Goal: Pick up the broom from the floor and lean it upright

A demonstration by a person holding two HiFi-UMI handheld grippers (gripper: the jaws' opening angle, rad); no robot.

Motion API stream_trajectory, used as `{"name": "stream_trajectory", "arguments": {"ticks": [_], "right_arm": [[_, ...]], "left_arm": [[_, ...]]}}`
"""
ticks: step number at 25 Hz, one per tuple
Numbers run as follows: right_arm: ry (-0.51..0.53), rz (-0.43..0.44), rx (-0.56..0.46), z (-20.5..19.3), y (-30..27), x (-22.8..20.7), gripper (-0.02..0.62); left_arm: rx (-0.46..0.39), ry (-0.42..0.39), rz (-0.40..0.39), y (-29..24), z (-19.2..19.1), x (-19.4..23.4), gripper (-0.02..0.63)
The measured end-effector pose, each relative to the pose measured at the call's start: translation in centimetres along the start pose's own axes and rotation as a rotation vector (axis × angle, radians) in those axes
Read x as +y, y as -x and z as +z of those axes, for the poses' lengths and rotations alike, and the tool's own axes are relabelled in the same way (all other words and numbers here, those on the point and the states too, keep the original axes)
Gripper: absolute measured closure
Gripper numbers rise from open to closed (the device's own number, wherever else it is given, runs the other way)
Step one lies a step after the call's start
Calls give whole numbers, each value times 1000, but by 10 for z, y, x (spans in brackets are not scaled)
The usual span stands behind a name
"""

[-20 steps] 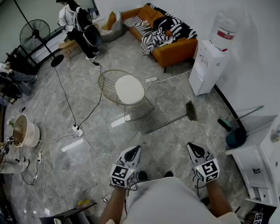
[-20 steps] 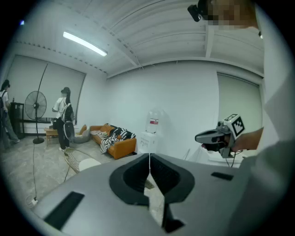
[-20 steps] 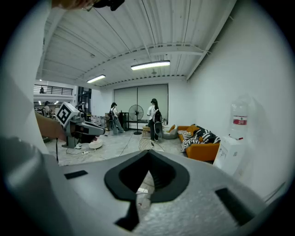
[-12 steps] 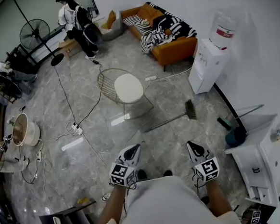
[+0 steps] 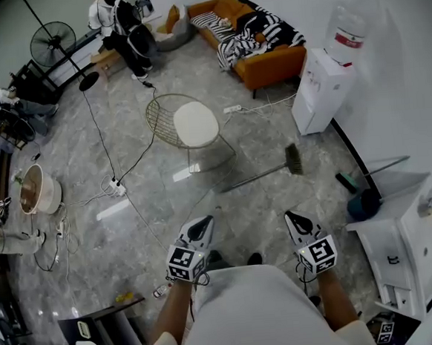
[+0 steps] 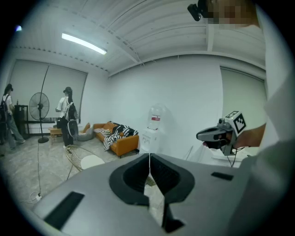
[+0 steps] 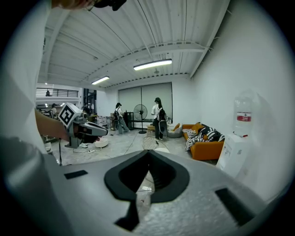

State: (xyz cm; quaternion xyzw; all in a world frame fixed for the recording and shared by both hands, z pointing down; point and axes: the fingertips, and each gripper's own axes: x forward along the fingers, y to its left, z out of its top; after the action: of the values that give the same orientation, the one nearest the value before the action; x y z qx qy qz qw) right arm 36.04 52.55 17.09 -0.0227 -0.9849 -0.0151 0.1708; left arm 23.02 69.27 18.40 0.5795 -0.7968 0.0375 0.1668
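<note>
The broom (image 5: 264, 173) lies flat on the grey marble floor ahead of me, its dark bristle head (image 5: 293, 159) toward the right and its thin handle running down-left. My left gripper (image 5: 200, 226) and right gripper (image 5: 294, 221) hang side by side in front of my body, well short of the broom and above the floor. Both have their jaws together with nothing between them. In the left gripper view the right gripper (image 6: 203, 136) shows at the right; in the right gripper view the left gripper (image 7: 102, 132) shows at the left.
A wire chair with a white seat (image 5: 186, 126) stands just beyond the broom. An orange sofa (image 5: 261, 41), a water dispenser (image 5: 321, 85) and a white cabinet (image 5: 411, 242) line the right wall. Cables and a power strip (image 5: 117, 187) cross the floor at left. People stand at the far left.
The view has shifted slightly forward toward the broom; both grippers keep their places in front of me, still shut.
</note>
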Motion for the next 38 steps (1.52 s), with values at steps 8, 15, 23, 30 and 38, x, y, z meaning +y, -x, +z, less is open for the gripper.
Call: {"name": "stream_trajectory", "arguments": {"ticks": [8, 15, 23, 30, 38], "right_arm": [[31, 74, 36, -24, -3, -8, 594], [31, 89, 63, -24, -38, -16, 595], [-11, 72, 106, -18, -116, -38, 595], [-15, 81, 154, -10, -204, -46, 595], [-36, 87, 206, -12, -301, -53, 595]], "left_arm": [[18, 12, 51, -17, -12, -8, 597], [27, 20, 59, -36, -10, 26, 596], [65, 57, 32, -83, -9, 99, 597], [96, 104, 16, -128, -12, 180, 595], [123, 131, -38, -183, -22, 260, 596]]}}
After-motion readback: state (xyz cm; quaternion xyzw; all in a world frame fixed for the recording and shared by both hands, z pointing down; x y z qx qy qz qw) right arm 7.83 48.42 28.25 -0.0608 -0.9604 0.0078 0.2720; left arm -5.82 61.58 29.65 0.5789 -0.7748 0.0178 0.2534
